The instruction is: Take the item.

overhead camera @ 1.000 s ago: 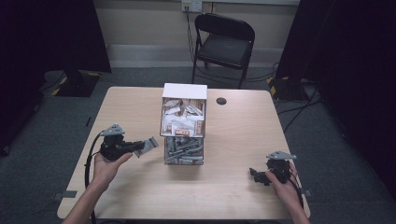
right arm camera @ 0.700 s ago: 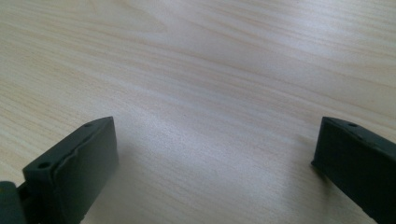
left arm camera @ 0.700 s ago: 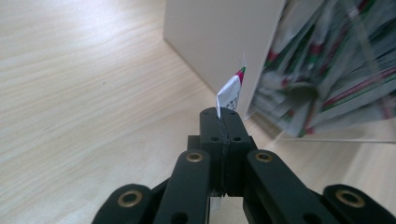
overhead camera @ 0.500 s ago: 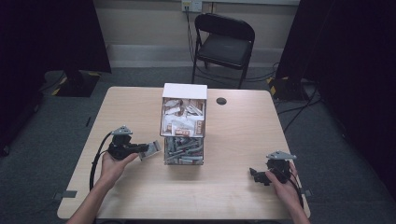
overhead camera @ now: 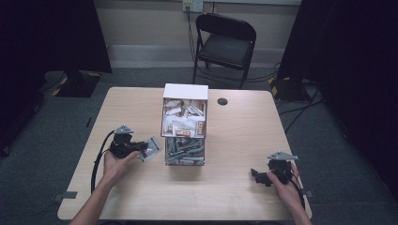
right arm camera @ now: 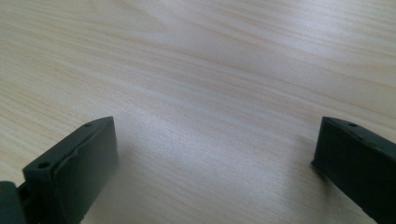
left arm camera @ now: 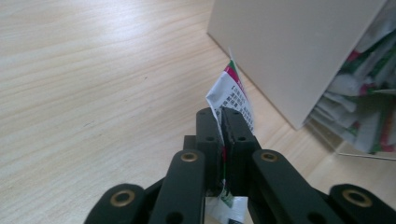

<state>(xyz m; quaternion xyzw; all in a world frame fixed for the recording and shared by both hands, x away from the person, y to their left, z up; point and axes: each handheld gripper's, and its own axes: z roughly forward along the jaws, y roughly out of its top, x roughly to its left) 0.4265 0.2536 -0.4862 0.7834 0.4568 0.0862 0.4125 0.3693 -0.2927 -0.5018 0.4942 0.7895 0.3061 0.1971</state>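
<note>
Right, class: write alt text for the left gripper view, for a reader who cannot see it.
The left gripper has its two black jaws shut on a small white packet with red and green print, held edge-up above a pale wooden table. To the right stands a box, with more packets behind its clear front.

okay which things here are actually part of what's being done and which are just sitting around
In use:
left gripper, shut on a sachet
two-tier box of sachets
table

Just around:
right gripper, open over bare wood
folding chair
round hole in the tabletop
</note>
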